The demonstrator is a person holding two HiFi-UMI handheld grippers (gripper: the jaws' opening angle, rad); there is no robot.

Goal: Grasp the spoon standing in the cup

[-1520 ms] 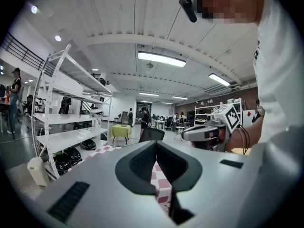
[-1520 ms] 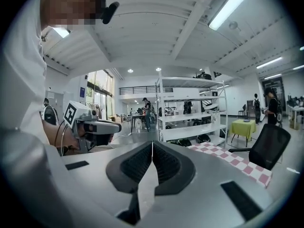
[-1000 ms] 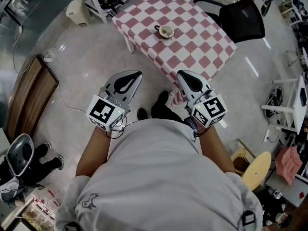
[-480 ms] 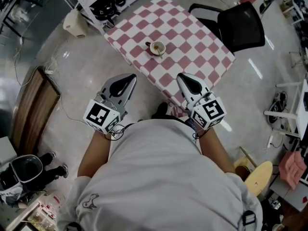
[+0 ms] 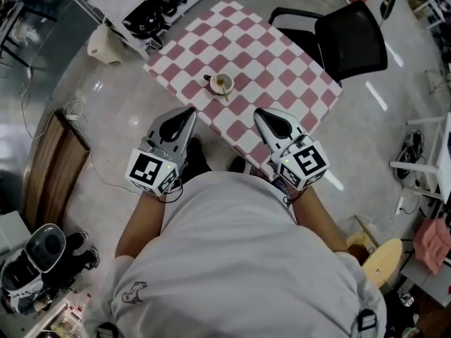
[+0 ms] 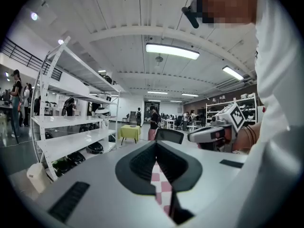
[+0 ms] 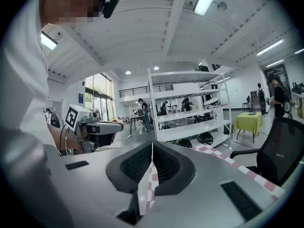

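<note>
A small cup (image 5: 221, 84) with a spoon (image 5: 225, 90) leaning in it stands on the pink-and-white checked table (image 5: 282, 69), near its front left side. My left gripper (image 5: 187, 114) is held low in front of the table's near edge, shut and empty. My right gripper (image 5: 261, 115) hangs over the table's near edge, also shut and empty. Both are well short of the cup. In the left gripper view the closed jaws (image 6: 155, 148) point level over the table; the right gripper view shows its jaws (image 7: 152, 148) the same way. The cup is hidden in both gripper views.
A black office chair (image 5: 345, 37) stands at the table's far right side. White shelving (image 5: 141, 5) and a cream box (image 5: 106, 44) sit at the far left. A wooden bench (image 5: 53, 167) lies on the floor to the left. A round wooden stool (image 5: 384, 259) stands at the right.
The person has stepped closer to the table: the table and cup have slid down and left in the head view. Both grippers stay shut and held the same way.
</note>
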